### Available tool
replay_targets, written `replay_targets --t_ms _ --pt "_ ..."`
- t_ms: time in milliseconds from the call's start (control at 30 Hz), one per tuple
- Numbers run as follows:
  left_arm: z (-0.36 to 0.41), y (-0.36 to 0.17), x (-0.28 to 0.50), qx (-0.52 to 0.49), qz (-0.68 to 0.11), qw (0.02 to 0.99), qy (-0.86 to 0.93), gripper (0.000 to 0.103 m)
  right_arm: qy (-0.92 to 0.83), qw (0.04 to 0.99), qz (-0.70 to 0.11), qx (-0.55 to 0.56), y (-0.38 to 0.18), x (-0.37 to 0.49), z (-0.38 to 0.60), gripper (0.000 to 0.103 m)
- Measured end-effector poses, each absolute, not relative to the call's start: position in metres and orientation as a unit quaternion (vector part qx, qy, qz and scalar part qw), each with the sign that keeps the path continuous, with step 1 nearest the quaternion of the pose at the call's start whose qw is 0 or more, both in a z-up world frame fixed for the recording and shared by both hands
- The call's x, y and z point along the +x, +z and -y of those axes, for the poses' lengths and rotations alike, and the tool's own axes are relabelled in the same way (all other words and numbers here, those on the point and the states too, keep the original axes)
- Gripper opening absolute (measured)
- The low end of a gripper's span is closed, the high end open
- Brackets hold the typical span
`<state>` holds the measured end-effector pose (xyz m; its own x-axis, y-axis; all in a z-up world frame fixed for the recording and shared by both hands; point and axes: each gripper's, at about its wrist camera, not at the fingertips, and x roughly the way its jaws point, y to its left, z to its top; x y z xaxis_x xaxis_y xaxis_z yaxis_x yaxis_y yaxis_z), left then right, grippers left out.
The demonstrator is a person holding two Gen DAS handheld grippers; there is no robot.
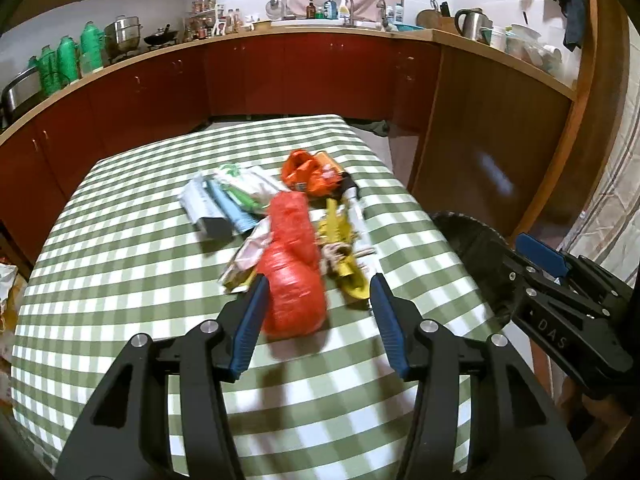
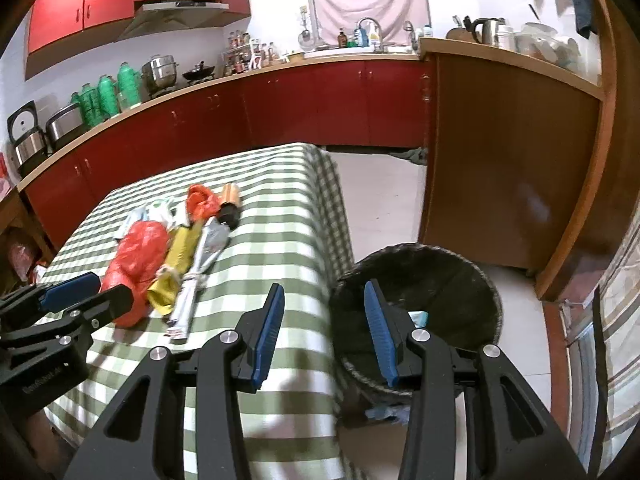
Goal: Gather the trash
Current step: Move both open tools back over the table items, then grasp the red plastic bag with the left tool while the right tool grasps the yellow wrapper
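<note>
Cleanup barely begun: left gripper (image 1: 316, 304), jaws spread, nears red bag (image 1: 294, 264) atop trash pile on checked table (image 1: 120, 280); right gripper (image 2: 325, 332), also spread & empty, hovers by bin (image 2: 472, 280) w/ little inside

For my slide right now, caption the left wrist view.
Open left tongs straddle a crumpled red plastic bag on the green-checked tablecloth.
</note>
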<state>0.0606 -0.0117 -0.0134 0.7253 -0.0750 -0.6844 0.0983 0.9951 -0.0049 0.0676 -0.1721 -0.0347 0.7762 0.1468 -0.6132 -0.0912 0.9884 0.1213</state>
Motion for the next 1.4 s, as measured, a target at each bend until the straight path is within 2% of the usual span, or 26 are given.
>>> replay_targets --t_ms 100,200,300,333,400,500,933,1400 --pt "0.003 -0.016 0.063 0.007 -0.372 0.927 -0.043 0.052 0.069 0.941 -0.33 0.038 -0.035 0.068 0.162 0.042" --pt "0.0 -0.017 0.067 0.006 -0.372 0.927 -0.044 0.058 0.073 0.941 -0.33 0.035 -0.035 0.07 0.157 0.042" --pt "0.001 -0.021 0.072 0.008 -0.373 0.927 -0.049 0.058 0.075 0.94 -0.33 0.031 -0.033 0.072 0.151 0.042" --pt "0.002 -0.022 0.073 0.01 -0.374 0.926 -0.05 0.056 0.076 0.94 -0.331 0.03 -0.033 0.073 0.15 0.042" --pt "0.002 -0.025 0.076 0.007 -0.379 0.924 -0.057 0.041 0.077 0.94 -0.331 0.03 -0.034 0.074 0.148 0.042" --pt "0.002 -0.028 0.077 0.004 -0.38 0.923 -0.064 0.035 0.078 0.94 -0.331 0.028 -0.034 0.074 0.145 0.042" --pt "-0.022 -0.008 0.058 -0.006 -0.349 0.935 -0.056 0.033 0.1 0.939 -0.328 0.021 -0.031 0.076 0.122 0.042" --pt "-0.102 -0.005 0.048 -0.018 -0.346 0.938 0.028 0.033 0.139 0.933 -0.333 -0.002 -0.029 0.08 0.076 0.042"
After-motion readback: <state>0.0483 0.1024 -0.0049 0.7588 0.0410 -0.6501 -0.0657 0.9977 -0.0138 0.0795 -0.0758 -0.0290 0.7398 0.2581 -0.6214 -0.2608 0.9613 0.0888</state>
